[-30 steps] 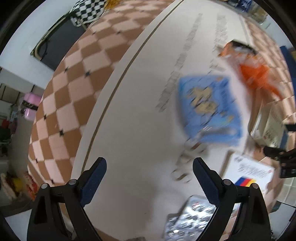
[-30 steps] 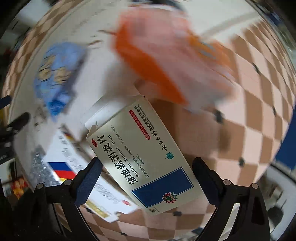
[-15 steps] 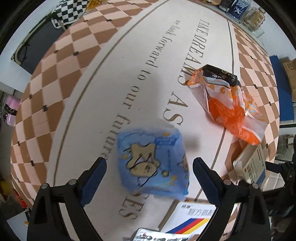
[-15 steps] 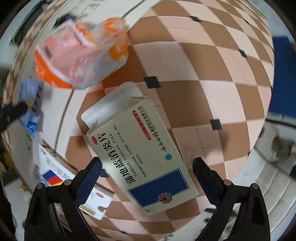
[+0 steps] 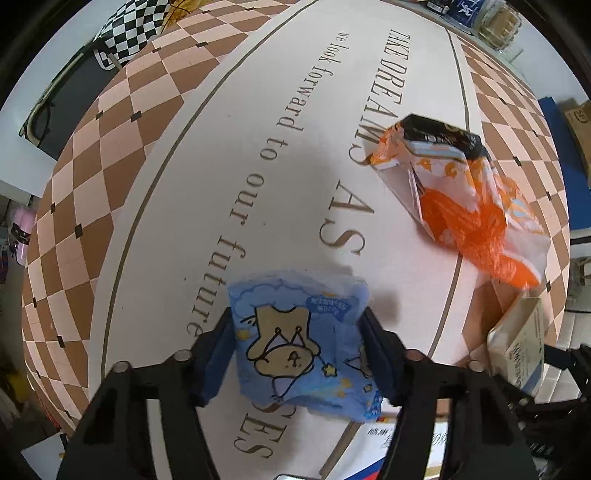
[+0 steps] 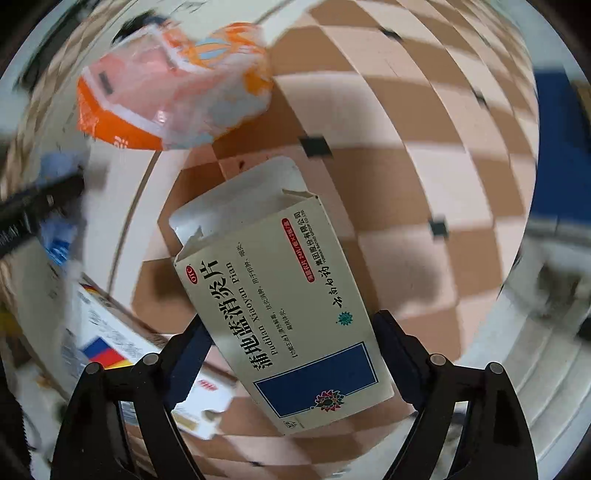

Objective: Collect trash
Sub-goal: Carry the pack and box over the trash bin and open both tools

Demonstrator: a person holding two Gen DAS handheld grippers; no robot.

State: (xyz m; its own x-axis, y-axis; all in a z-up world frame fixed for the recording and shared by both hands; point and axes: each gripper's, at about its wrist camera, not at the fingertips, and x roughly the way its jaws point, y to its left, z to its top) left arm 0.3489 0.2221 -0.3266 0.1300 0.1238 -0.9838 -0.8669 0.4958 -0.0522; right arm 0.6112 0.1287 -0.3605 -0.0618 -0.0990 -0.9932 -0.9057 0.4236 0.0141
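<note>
My left gripper (image 5: 297,345) is shut on a blue tissue pack (image 5: 301,343) with a cartoon bear, on the lettered tablecloth. My right gripper (image 6: 291,354) is shut on a cream medicine box (image 6: 284,306) with a blue panel and an open end flap, over the checkered cloth. An orange and white snack bag (image 5: 469,206) lies to the right of the tissue pack, with a black packet (image 5: 439,134) at its far end; the bag also shows in the right wrist view (image 6: 177,85). The medicine box shows at the left view's right edge (image 5: 521,347).
A white box with a blue, red and yellow mark (image 6: 110,347) lies to the left of the medicine box, partly under the tissue pack in the left view (image 5: 413,443). Jars (image 5: 495,18) stand at the far table edge. A checkered bag (image 5: 133,29) sits far left.
Both grippers were open earlier and have closed, the left on the blue tissue pack and the right on the medicine box. The left gripper moved forward over the pack.
</note>
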